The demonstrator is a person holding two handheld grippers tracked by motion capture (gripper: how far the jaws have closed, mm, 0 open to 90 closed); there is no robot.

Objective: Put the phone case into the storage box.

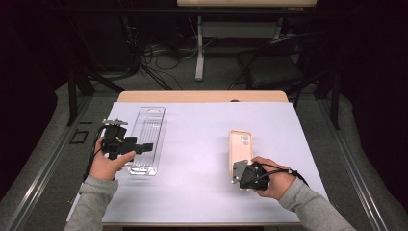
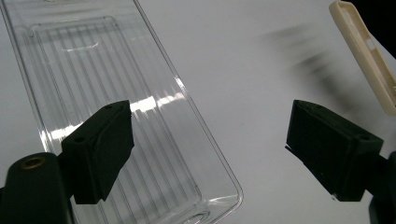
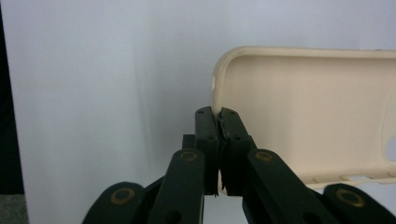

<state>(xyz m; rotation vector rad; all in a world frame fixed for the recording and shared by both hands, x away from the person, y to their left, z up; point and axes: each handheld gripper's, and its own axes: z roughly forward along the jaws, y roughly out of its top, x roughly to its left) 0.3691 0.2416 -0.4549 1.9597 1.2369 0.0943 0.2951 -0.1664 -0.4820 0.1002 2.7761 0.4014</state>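
A cream phone case (image 1: 239,147) lies at the right of the white table cover, camera cutouts at its far end. My right gripper (image 1: 240,169) is shut on the case's near end; in the right gripper view the jaws pinch the case wall (image 3: 218,116), with the hollow inside of the case (image 3: 308,112) facing the camera. A clear ribbed plastic tray (image 1: 146,139) lies at the left. My left gripper (image 1: 148,146) is open, its jaws spread wide above the tray (image 2: 116,102), and nothing is between them. The case's edge (image 2: 364,51) appears far right in that view.
The white cover (image 1: 202,144) spreads over a wooden table whose far edge (image 1: 202,96) shows. Beyond it stand a dark chair (image 1: 276,67) and a tangle of cables on the floor. Open white surface lies between the tray and the case.
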